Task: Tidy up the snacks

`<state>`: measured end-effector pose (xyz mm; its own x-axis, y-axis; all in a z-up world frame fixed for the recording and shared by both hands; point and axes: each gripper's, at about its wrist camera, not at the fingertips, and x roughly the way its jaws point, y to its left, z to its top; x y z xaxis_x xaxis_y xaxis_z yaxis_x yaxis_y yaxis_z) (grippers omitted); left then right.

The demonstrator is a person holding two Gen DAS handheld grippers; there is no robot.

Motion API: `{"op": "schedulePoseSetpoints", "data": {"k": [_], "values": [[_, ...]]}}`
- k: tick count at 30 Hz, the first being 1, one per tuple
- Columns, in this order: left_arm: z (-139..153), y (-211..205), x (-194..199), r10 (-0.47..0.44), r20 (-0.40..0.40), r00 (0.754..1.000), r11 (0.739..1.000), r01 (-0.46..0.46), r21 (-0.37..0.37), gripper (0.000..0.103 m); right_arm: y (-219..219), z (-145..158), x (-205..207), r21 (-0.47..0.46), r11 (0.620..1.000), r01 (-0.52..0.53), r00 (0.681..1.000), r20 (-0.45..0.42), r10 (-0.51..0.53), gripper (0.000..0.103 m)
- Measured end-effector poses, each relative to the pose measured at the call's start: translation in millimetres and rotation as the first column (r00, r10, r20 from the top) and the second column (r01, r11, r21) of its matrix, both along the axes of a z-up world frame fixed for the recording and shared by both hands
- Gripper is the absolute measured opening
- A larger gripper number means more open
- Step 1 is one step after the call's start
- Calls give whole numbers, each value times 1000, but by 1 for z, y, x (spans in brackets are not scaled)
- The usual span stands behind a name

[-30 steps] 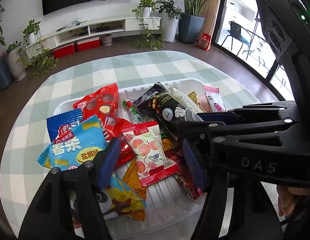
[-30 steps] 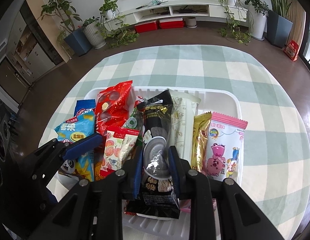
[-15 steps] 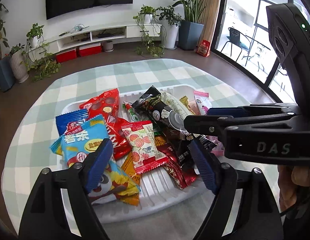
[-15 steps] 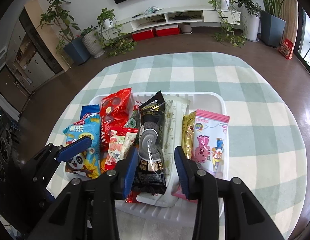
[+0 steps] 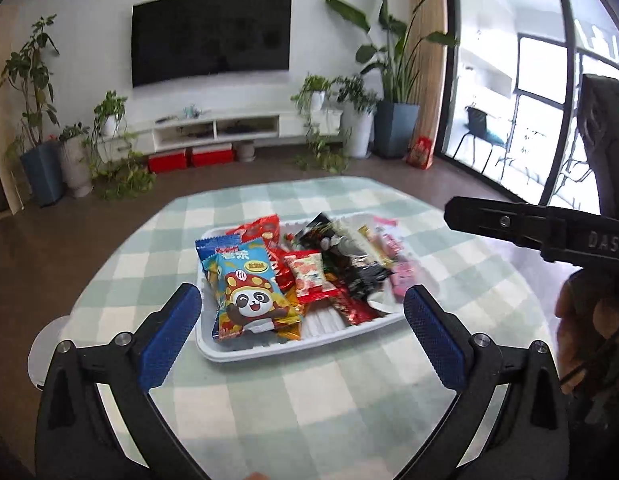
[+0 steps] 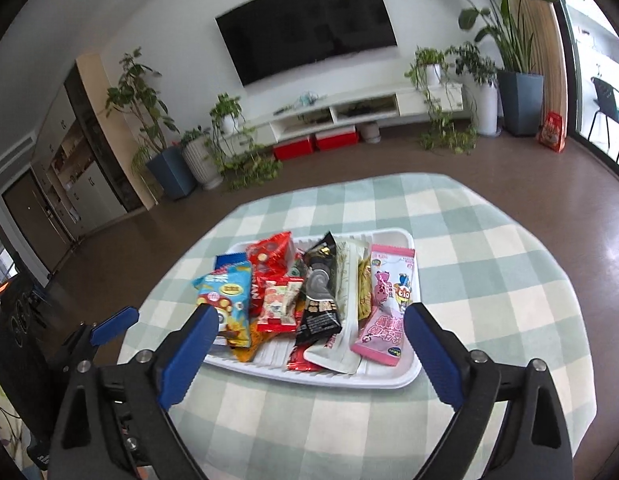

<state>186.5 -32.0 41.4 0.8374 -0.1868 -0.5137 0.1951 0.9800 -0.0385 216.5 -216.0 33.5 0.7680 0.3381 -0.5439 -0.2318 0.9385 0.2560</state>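
Bright daylight pouring in from the glass doors (image 5: 509,120) off to the right of the claw, blown out white. Slight motion blur on the snack packets (image 5: 349,256) ahead. Heavy fisheye bending, dark vignette in corners.

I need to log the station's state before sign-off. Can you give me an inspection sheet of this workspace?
Surface: round table with green checked cloth.
Job's things: snack packets heaped in the white tray; panda packet, pink packet, black packet.
Clutter: nothing seen on the cloth beside the tray.
Grippers: left gripper and right gripper both opening, nothing between the fingers.
Cables: nothing seen.
Surroundings: wall television, potted plants, low white cabinet.
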Motion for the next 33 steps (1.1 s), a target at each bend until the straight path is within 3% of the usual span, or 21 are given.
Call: {"op": "schedulePoseSetpoints", "data": {"k": [4, 8, 12, 15, 18, 23, 28, 33], "values": [[29, 3, -58, 98, 120, 988, 995, -99, 6, 103, 3, 28, -57, -3, 1000, 7, 976, 218, -6, 101], [53, 4, -110, 188, 246, 951, 981, -195, 2, 103, 6, 61, -131, 0, 998, 61, 860, 507, -52, 103], [70, -1, -157, 197, 369, 908, 977, -214, 3, 103, 9, 81, -186, 8, 993, 120, 737, 669, -94, 103], [80, -6, -180, 183, 410, 894, 978, -206, 13, 103, 12, 92, -210, 17, 986, 165, 684, 719, -127, 103], [83, -8, -191, 162, 401, 902, 984, -178, 3, 103, 8, 97, -225, 46, 979, 201, 682, 710, -173, 103], [75, -12, -197, 139, 321, 937, 990, -144, -11, 103, -1, 92, -227, 75, 985, 158, 768, 618, -170, 103], [54, -14, -203, 143, 232, 962, 990, -143, -20, 103, -9, 77, -231, 61, 979, 194, 825, 530, -197, 103], [31, -30, -193, 215, 116, 970, 963, -230, 142, 103, -4, 58, -224, 32, 971, 235, 870, 439, -225, 103]]}}
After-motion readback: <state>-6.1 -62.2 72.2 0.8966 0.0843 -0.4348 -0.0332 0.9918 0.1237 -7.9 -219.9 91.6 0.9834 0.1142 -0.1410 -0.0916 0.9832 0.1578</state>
